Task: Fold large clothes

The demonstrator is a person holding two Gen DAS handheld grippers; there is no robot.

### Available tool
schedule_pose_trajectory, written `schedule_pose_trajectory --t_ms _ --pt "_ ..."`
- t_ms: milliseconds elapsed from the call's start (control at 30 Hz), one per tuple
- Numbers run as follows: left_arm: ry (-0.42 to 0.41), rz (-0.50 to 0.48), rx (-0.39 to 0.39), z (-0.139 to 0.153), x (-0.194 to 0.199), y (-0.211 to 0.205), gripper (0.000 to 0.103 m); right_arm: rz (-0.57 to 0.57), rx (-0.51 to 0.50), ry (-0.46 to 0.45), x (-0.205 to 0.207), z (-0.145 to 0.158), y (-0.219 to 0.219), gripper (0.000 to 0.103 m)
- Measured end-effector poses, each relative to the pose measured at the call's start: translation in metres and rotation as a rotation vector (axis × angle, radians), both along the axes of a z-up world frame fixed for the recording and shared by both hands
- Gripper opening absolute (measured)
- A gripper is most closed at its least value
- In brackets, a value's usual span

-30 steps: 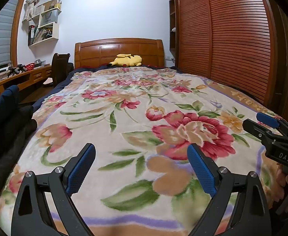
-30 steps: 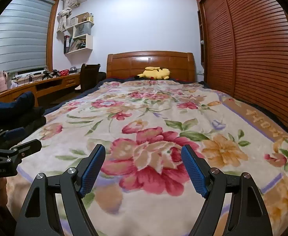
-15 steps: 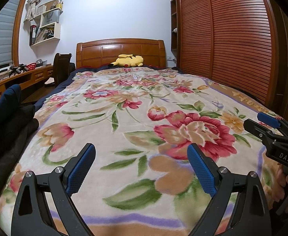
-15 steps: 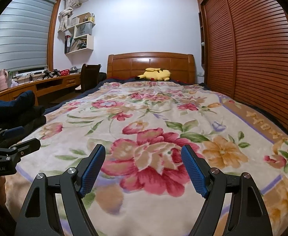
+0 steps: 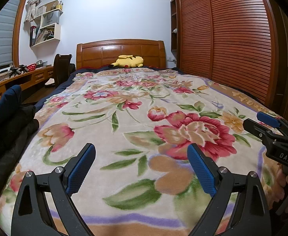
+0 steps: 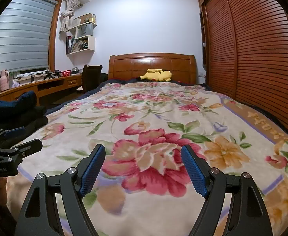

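Note:
A pile of dark clothes, navy on top of black, lies at the left edge of the bed and also shows in the right wrist view as the clothes pile. My left gripper hovers open over the floral blanket, with nothing between its blue pads. My right gripper is open too, empty, above a big red flower on the blanket. Each gripper appears in the other's view: the right gripper at the right edge, the left gripper at the left edge beside the clothes.
A yellow plush toy lies against the wooden headboard. Louvered wardrobe doors run along the right side of the bed. A desk, a chair and wall shelves stand to the left.

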State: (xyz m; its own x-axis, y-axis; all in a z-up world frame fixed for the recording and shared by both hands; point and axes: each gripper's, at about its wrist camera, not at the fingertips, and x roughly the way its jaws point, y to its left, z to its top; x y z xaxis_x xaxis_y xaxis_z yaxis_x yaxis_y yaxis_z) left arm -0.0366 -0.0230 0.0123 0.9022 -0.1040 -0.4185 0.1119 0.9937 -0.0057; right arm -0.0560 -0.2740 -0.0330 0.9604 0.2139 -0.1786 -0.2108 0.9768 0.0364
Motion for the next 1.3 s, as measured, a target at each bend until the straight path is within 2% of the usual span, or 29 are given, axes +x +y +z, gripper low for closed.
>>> schedule_pose_trajectory --t_ms 1300 --pt "-0.002 -0.003 -0.003 -0.0002 -0.0014 0.0024 0.095 0.010 0.004 0.003 0.0007 0.0003 0.0011 0.081"
